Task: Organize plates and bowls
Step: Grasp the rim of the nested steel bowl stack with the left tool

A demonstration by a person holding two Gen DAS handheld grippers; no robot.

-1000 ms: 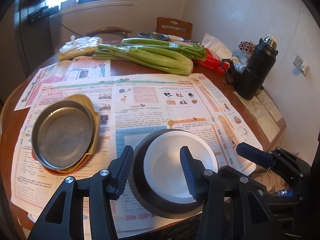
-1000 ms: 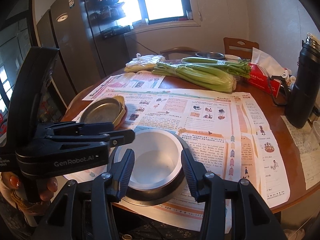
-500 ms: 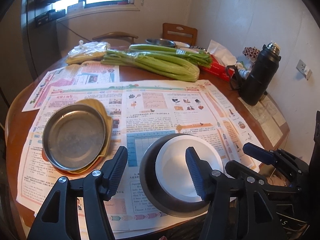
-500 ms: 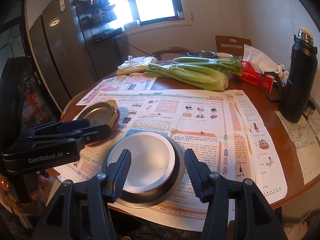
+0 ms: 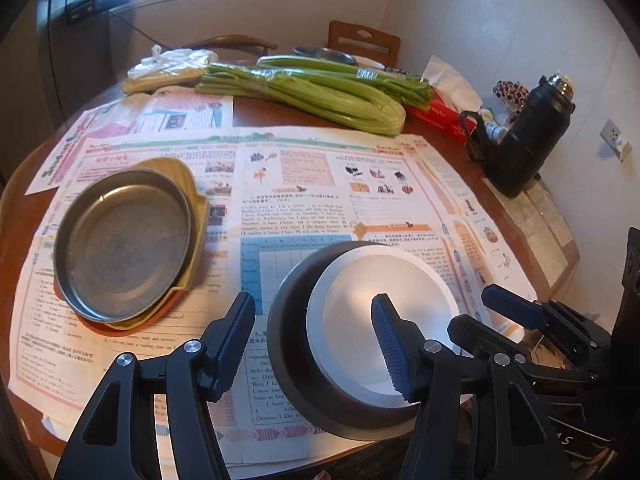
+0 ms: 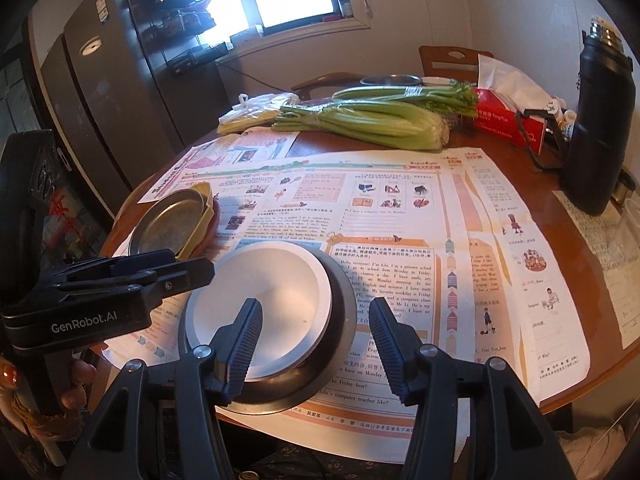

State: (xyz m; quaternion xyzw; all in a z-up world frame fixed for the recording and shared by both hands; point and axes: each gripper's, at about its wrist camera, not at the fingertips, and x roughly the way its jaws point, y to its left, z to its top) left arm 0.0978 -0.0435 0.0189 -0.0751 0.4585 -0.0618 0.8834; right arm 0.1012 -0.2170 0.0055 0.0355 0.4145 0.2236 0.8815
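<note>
A white bowl [image 5: 360, 300] sits nested inside a dark bowl [image 5: 286, 344] on the newspaper at the table's near edge. My left gripper [image 5: 314, 346] is open and straddles the nest's left rim: one finger outside the dark wall, the other over the white inside, neither pressing. The right gripper [image 6: 316, 344] is open too, astride the right rim of the white bowl [image 6: 260, 288] and dark bowl [image 6: 340, 312]. To the left, a metal plate [image 5: 120, 240] lies on a yellow plate and a red one.
Newspaper [image 5: 300, 184] covers the round wooden table. Celery bunches [image 5: 312, 96], a red tissue box [image 5: 440, 114] and a black flask [image 5: 528, 148] stand along the far and right side. A metal bowl [image 5: 324, 54] and chairs are behind; a fridge [image 6: 100, 80] stands at left.
Both grippers' jaws have widened a little around the bowl rims. The nested bowls rest in the same spot on the newspaper, and both hands have sunk slightly.
</note>
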